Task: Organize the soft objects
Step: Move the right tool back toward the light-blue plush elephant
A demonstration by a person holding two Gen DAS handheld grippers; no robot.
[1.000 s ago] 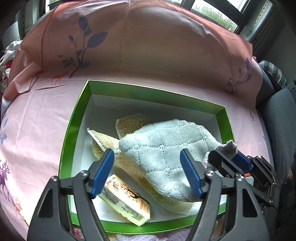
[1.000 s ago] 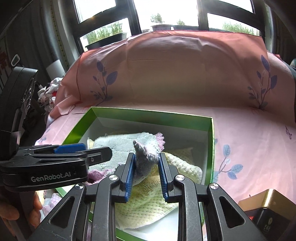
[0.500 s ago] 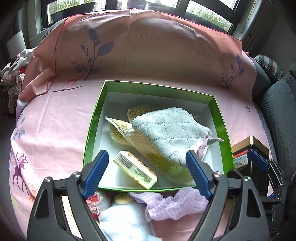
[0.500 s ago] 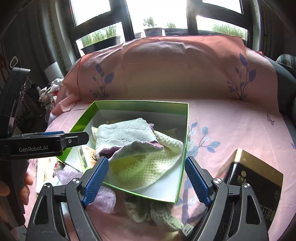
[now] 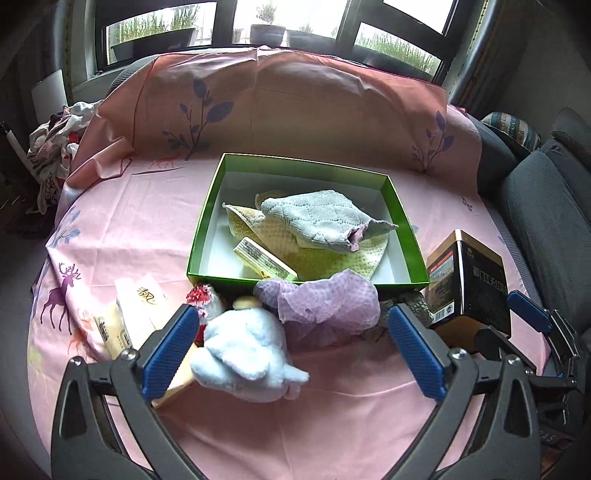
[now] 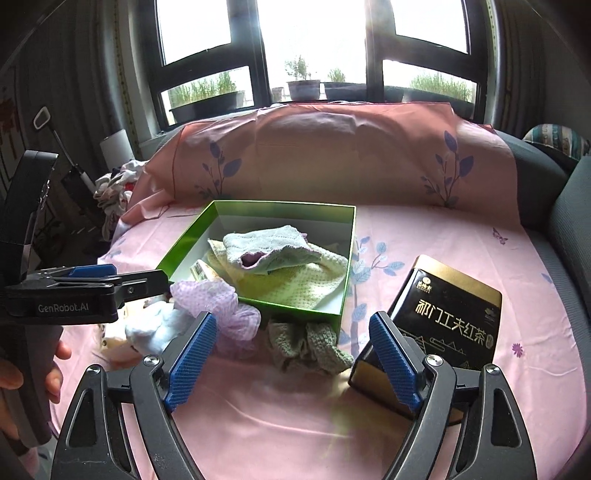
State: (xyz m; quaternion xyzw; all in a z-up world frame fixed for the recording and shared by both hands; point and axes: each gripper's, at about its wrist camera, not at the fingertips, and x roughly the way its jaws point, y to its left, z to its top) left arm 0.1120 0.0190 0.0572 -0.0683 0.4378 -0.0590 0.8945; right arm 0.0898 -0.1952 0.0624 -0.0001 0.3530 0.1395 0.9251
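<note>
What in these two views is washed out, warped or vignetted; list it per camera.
Left wrist view: window panes blown out, dark vignette in the corners, the green box bowed by the fisheye; the cloths inside it read sharply. Right wrist view: strong backlight through the window with flare spilling over its frame, the pink sheet curved at the edges, a faint greenish flare patch low in the frame.

- The right gripper (image 6: 291, 354), clamped on a corner of the grey quilted cloth (image 5: 314, 218) a second ago, has let go; its jaws now stand wide apart, pulled back from the green box (image 5: 207, 218).
- That cloth now lies loose inside the green box on the yellow knit cloth (image 5: 325, 258).
- The left gripper (image 5: 291, 350) has drawn back from over the green box to the blue plush toy (image 5: 243, 350) in front of it.
</note>
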